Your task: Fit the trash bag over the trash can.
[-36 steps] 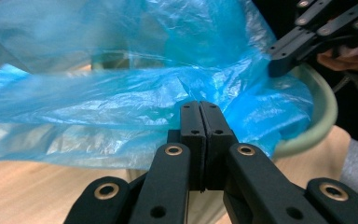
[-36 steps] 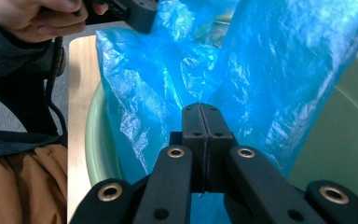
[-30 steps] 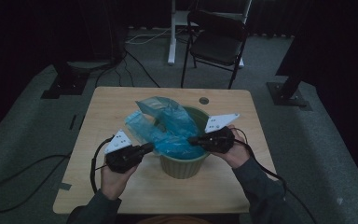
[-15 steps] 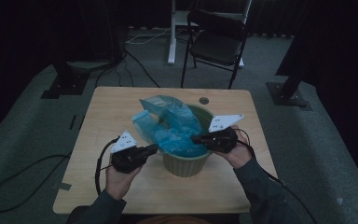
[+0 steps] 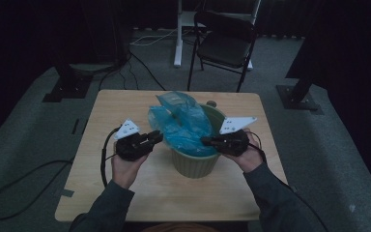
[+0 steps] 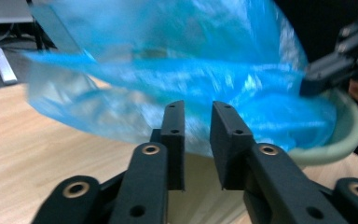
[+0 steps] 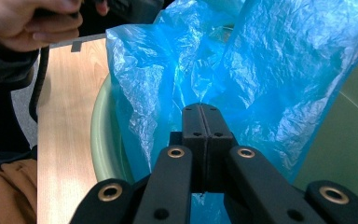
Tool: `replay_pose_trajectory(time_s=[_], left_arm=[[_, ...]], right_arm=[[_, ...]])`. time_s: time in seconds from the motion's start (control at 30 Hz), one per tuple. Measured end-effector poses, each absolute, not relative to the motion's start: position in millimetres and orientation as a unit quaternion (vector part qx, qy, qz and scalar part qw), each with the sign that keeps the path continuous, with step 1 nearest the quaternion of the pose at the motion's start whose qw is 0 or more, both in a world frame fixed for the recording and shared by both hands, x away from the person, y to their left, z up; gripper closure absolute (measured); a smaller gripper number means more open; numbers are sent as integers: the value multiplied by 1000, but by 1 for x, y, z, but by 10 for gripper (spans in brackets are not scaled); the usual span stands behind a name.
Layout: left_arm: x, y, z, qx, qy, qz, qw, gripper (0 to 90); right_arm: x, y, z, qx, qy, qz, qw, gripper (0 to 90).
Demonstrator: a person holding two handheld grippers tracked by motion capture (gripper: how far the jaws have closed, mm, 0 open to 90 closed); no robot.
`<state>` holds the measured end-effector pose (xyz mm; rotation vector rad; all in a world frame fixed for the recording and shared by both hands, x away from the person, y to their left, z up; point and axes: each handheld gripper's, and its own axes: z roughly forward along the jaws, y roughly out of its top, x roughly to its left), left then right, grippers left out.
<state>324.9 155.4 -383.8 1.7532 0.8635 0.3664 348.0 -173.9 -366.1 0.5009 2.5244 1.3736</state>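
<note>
The fingers (image 6: pixel 228 140) of my left gripper (image 6: pixel 198 142) are standing apart with nothing between them; they have just been opening, and the blue bag (image 6: pixel 177 88) is hanging loose just beyond their tips. In the high view I am holding that left gripper (image 5: pixel 155 137) over the worktop (image 5: pixel 125 106), just beside the left side of the green pot (image 5: pixel 195 162), with the bag's free edge billowing above it. The bag (image 5: pixel 181 123) is sitting partly inside the pot and partly spilling up and over its left and far rim. On the right, my right gripper (image 5: pixel 206 141) is reaching in over the pot's right rim, and its fingers (image 7: pixel 193 135) are pressed together on a fold of the bag (image 7: pixel 270 70), pinning the plastic near the pot (image 7: pixel 100 130) wall.

I am judging the step to be lining the pot with the bag, with the left side in need of a fresh grip. To do it well, I am keeping the right pinch firm so the plastic cannot slide out of the pot. I am planning to bring the left fingers onto a single layer at the bag's edge, not a bunched handful, then draw it outward and down over the rim. Thin film like this tears and slips easily, so slow, even pulling suits it best.
</note>
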Motion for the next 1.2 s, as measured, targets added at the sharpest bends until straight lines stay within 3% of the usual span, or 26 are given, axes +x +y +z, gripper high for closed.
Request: replay_pose_trajectory(time_s=[0.27, 0.47, 0.6, 0.7, 0.73, 0.77, 0.93, 1.03, 1.2], left_arm=[[338, 157, -366, 734, 362, 152, 554, 576], [351, 141, -359, 750, 352, 153, 539, 379], [362, 127, -364, 772, 352, 138, 511, 364], [364, 126, -369, 775, 358, 124, 505, 472], [362, 127, -372, 770, 363, 125, 510, 472], [361, 129, -373, 766, 367, 123, 513, 605], [348, 135, -374, 759, 360, 126, 528, 828], [334, 135, -374, 755, 350, 133, 538, 880], [316, 135, -382, 757, 338, 132, 543, 888]], right_arm=[[349, -170, -366, 168, 861, 467, 112, 900], [350, -168, -365, 165, 863, 465, 111, 900], [349, -168, -364, 164, 862, 466, 111, 900], [349, -168, -363, 164, 862, 466, 112, 900], [349, -169, -363, 164, 862, 466, 111, 900], [349, -169, -364, 165, 862, 467, 112, 900], [346, -171, -364, 165, 861, 469, 110, 900], [343, -170, -365, 162, 862, 467, 108, 900], [343, -171, -363, 160, 863, 467, 107, 860]])
